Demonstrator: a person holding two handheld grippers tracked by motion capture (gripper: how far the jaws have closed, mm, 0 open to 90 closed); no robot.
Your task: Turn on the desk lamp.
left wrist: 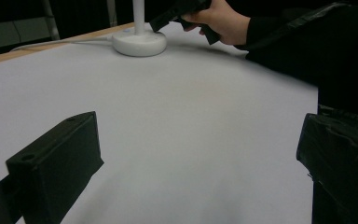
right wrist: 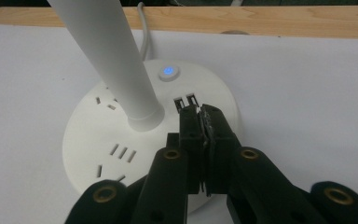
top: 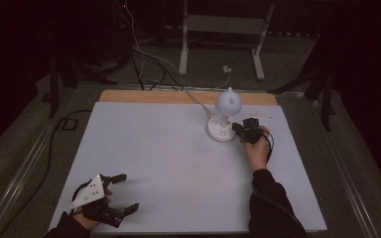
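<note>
A white desk lamp stands at the back right of the table, with a round head (top: 228, 101) on a slim stem (right wrist: 116, 60). Its flat round base (top: 222, 130) (right wrist: 88, 126) carries socket slots, two USB ports (right wrist: 185, 100) and a button lit blue (right wrist: 168, 71). My right gripper (top: 238, 128) (right wrist: 203, 112) is shut with nothing between its jaws, and its tips rest over the base just short of the USB ports. The left gripper view shows that gripper (left wrist: 168, 16) beside the base (left wrist: 139, 43). My left gripper (top: 130, 191) (left wrist: 199, 123) is open and empty, low over the near left of the table.
A white sheet (top: 168, 158) covers the table, and a wooden strip (top: 144, 96) runs along its far edge. The lamp's cord (top: 198, 101) leads off the back. Small white bits (top: 260, 116) lie behind my right hand. On the floor beyond are cables and a metal stand (top: 218, 44).
</note>
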